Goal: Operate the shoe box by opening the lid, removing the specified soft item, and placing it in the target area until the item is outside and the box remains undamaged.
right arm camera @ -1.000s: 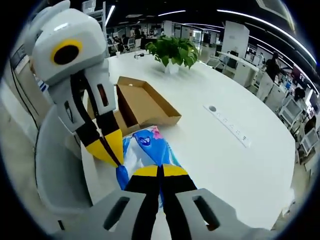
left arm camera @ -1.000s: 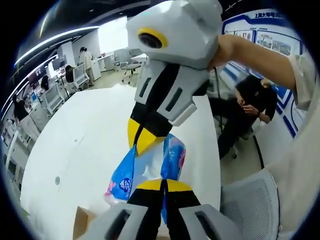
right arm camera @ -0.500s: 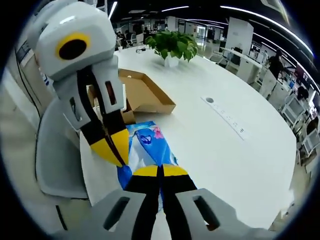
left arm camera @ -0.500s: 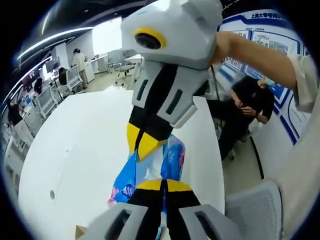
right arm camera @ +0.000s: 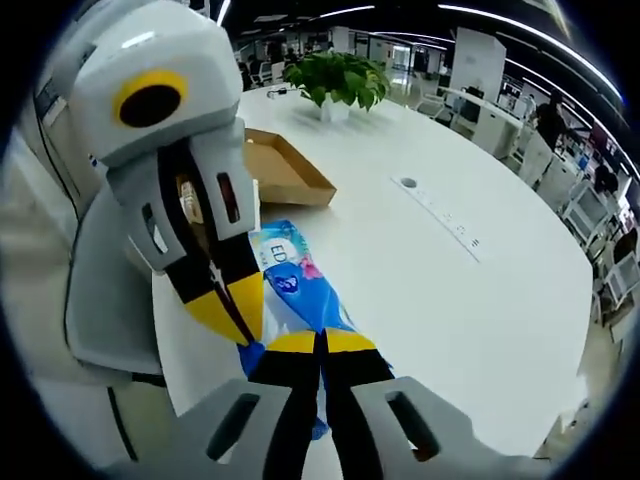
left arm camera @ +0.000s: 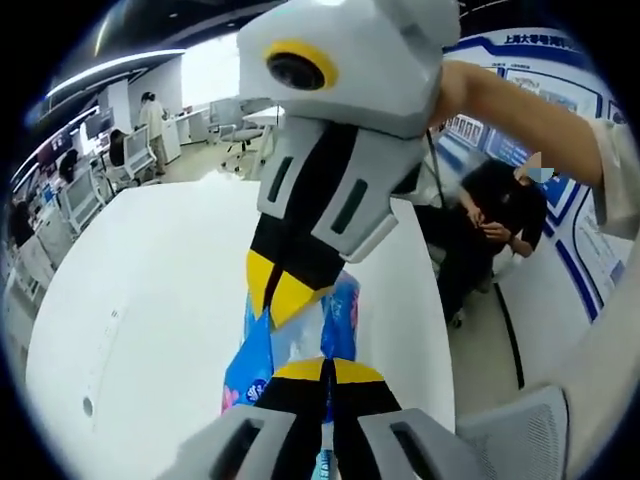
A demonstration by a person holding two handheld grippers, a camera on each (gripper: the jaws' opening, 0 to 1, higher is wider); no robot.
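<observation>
Open-plan office: large white table (right arm camera: 480, 300), potted plant (right arm camera: 338, 78) at far end, desks and chairs (left arm camera: 75, 190) behind, ceiling strip lights (right arm camera: 500, 18), blue wall posters (left arm camera: 525, 85).

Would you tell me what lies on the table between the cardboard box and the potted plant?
Nothing: in the right gripper view, bare white table separates the cardboard box from the potted plant.

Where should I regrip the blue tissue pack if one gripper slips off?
Probably its loose blue wrapper edge. The tissue pack hangs stretched between the left gripper and right gripper, both shut on opposite ends. Come in along its length from the freed end; the soft film pinches flat there, clear of the shoe box.
</observation>
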